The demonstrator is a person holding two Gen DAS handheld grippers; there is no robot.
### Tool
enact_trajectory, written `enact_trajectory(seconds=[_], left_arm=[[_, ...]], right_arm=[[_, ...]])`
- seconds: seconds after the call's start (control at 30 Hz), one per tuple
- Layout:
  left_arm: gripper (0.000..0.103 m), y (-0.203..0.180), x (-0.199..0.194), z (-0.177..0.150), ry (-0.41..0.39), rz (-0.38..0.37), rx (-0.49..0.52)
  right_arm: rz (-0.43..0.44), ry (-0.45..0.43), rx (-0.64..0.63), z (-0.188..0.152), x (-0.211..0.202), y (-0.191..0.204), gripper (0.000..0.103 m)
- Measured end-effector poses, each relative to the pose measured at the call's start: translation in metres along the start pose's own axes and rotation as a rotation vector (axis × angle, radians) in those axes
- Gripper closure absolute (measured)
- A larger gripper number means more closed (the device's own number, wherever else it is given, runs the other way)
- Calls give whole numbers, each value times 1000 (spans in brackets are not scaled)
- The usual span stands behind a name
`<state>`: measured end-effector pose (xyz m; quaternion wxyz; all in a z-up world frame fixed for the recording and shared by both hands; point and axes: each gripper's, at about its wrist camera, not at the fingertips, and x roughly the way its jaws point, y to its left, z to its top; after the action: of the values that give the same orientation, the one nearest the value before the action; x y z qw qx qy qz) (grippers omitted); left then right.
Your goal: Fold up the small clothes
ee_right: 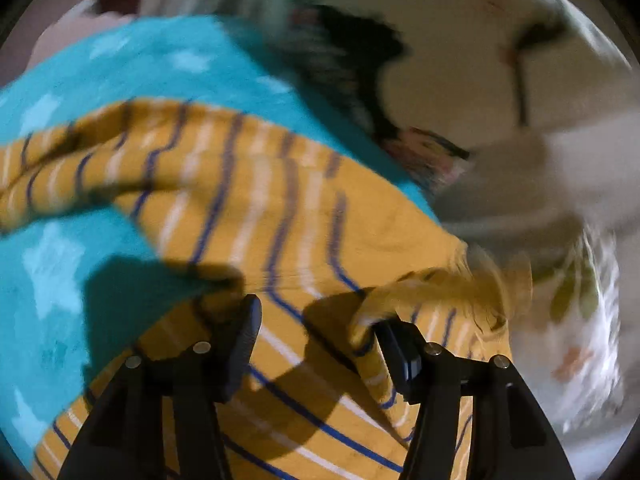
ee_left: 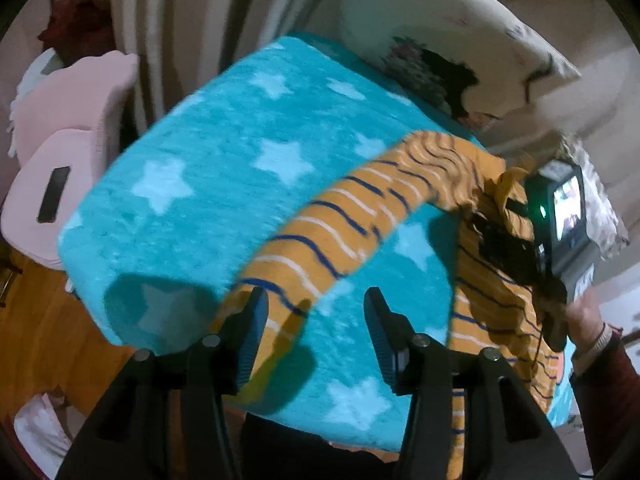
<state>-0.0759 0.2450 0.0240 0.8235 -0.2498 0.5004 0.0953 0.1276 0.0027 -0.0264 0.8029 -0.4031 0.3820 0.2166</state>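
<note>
- left wrist view: left gripper [ee_left: 316, 304] jaws spread, nothing pinched; mustard-yellow knit top w/ navy + white stripes [ee_left: 340, 220] lies on turquoise fleece blanket w/ pale stars [ee_left: 200, 140], one sleeve running under the left finger.
- right wrist view (blurred): right gripper [ee_right: 316, 320] jaws spread over the top's body [ee_right: 280, 208]; a bunched fold touches the right finger [ee_right: 394, 340], no pinch.

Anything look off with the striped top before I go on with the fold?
Yes. The striped top isn't flat: one sleeve arcs across the star blanket, and fabric is bunched beside the right gripper. No damage visible, though the right view is blurred.
</note>
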Motion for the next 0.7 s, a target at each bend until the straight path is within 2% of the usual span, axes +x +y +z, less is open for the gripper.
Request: enact_trajectory(seconds=[0.1, 0.3, 0.33, 0.43, 0.47, 0.53, 0.63, 0.7], left_arm=[[54, 8, 0, 1, 3, 11, -24], [53, 9, 9, 2, 28, 22, -30], [53, 9, 9, 2, 26, 23, -30], [52, 9, 9, 3, 17, 25, -32], [52, 10, 9, 3, 19, 25, -33], [51, 10, 11, 4, 22, 32, -38], [51, 12, 14, 7, 22, 45, -41], [51, 13, 15, 9, 22, 59, -44]], right_arm=[[16, -3, 21, -3, -1, 0, 41], [108, 21, 178, -9, -8, -23, 41], [122, 22, 215, -12, -15, -26, 41], [135, 15, 422, -46, -31, -71, 41], [120, 25, 514, -65, -33, -92, 41], [27, 59, 660, -100, -33, -130, 41], [-283, 175, 865, -158, -28, -189, 41], [-294, 228, 994, -191, -18, -217, 41]])
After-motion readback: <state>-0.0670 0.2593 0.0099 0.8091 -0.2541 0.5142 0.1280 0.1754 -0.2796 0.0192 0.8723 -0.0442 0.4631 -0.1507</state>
